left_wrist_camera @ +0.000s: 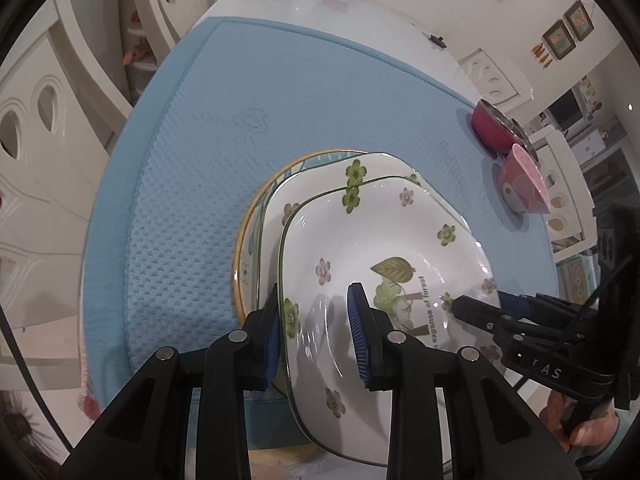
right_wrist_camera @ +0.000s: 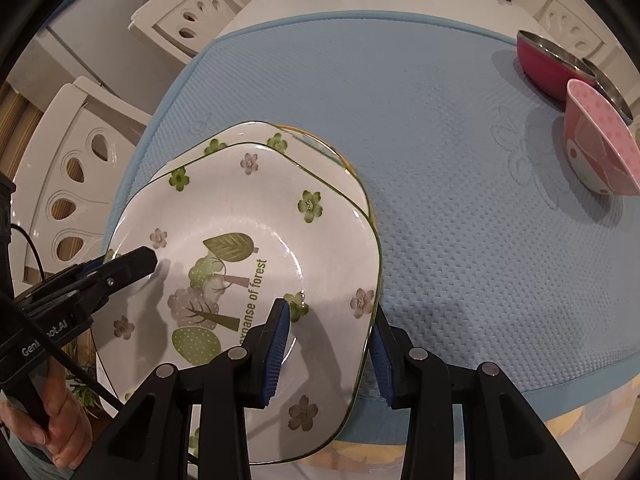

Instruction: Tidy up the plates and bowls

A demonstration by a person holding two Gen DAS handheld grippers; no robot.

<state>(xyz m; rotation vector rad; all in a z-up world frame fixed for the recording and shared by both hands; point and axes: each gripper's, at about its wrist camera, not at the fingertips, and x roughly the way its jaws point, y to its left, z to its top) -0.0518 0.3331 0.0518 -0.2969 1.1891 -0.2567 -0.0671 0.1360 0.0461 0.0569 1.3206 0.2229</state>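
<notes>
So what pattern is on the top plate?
The top plate is white with green and mauve flowers, trees and a thin green rim line; clearest in the right wrist view.

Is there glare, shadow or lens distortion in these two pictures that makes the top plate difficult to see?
Left wrist view: the top plate shows white glare streaks near the left gripper, yet its printed words stay readable; the blue mat bends strongly, a fisheye effect. Right wrist view: the right gripper throws soft shadows on the plate's rim; the pink bowl looks stretched at the edge.
</notes>
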